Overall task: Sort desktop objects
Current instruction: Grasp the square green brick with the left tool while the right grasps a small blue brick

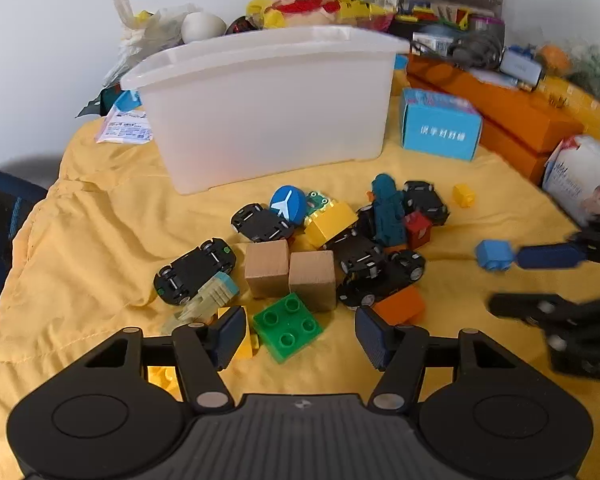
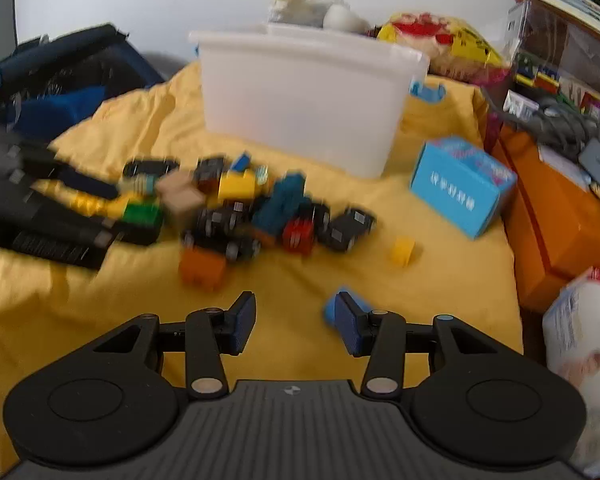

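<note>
Partly hidden behind the gaping right tongs [image 2: 295,325], a blue block [image 2: 329,312] blurs; left tongs [image 1: 296,334] gape empty.

Two wooden cubes [image 1: 267,268], one green brick [image 1: 287,327], one white bin [image 1: 268,108], one blue box [image 1: 440,130].

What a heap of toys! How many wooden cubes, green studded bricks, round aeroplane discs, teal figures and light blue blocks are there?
Wooden cubes: 2
Green studded brick: 1
Round aeroplane disc: 1
Teal figure: 1
Light blue block: 1
Total: 6
</note>
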Available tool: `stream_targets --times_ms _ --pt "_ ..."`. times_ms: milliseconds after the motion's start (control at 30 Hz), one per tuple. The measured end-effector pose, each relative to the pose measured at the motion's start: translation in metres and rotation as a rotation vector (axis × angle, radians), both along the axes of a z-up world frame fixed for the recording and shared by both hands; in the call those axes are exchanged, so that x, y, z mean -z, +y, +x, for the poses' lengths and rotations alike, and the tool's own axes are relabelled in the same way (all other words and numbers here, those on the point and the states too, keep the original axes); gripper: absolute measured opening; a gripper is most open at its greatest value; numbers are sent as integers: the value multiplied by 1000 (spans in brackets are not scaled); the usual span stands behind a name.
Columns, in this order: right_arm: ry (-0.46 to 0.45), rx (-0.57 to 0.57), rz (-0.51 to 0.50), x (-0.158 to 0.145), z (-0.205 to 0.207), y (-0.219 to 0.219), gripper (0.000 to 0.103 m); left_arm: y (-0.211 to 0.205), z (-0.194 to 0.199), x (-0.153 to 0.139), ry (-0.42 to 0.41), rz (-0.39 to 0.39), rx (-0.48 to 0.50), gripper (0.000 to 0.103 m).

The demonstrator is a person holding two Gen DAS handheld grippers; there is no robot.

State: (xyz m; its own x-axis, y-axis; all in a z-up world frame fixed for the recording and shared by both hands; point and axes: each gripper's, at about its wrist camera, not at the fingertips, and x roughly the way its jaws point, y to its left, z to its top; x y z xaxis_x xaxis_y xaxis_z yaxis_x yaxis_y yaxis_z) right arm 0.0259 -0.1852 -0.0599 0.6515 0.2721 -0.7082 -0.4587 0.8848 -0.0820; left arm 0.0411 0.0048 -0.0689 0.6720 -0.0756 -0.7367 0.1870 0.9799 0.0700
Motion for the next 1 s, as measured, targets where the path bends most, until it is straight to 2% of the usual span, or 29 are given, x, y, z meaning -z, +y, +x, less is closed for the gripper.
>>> stream_targets --times_ms 100,133,200,300,500,533,600,700,833,933,1000 --pt "4 11 1 3 -9 -4 47 -3 6 12 17 28 -10 54" --pt "2 15 2 2 -10 -5 47 -3 5 13 -3 34 -8 44" --pt "-4 31 1 2 -11 -8 47 -3 4 13 -12 32 13 44" --pt "-15 51 -8 3 -9 -12 47 0 -2 7 16 -19 32 44" --pt "-46 57 -52 10 -2 -17 46 1 -32 -7 116 -89 85 44" --pt "-61 46 -72 11 -1 -16 44 0 -37 -7 132 -90 98 44" --pt "-105 11 -134 14 -2 -10 35 -2 -47 -5 142 -79 119 44" --pt "-128 -49 -193 18 0 -4 28 -5 -55 0 154 -70 124 44" --pt "-122 -100 -282 30 8 3 28 -2 -55 4 163 -75 114 45" --pt "-141 -106 -304 33 17 3 28 -2 -54 7 169 -83 108 45" --pt "-121 -92 -289 34 27 -1 24 -2 -54 9 166 -79 110 45"
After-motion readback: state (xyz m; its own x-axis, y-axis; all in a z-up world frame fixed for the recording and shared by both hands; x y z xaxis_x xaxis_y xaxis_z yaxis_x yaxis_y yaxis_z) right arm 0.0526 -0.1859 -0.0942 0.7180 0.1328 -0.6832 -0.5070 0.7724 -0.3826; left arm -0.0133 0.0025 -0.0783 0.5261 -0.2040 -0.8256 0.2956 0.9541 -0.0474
